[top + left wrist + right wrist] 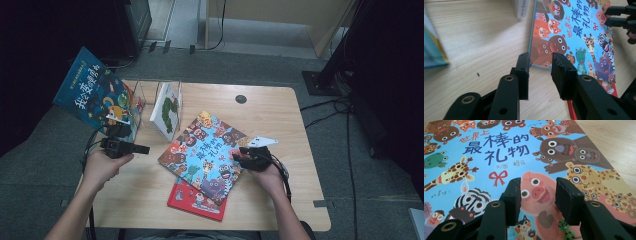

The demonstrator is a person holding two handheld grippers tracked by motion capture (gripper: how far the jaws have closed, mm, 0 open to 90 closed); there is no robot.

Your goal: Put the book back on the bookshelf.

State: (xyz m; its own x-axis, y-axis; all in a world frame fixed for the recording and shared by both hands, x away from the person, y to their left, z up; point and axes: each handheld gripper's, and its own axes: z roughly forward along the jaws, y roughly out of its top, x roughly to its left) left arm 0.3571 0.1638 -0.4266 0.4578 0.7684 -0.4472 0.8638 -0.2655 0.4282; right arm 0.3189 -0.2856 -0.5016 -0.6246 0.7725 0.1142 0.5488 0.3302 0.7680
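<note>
A blue picture book with cartoon animals lies flat and askew in the middle of the wooden table, on top of a red book. My left gripper lies level near the table top, pointing right at the blue book's left corner. Its jaws stand open with a gap and nothing between them. My right gripper is at the book's right edge, pointing left across the cover. Those jaws are open low over the pig on the cover, pressing on nothing.
A clear book stand at the back left holds a white book with a green caterpillar. A large blue book leans against its left side. Bare wood stretches to the right and along the front edge.
</note>
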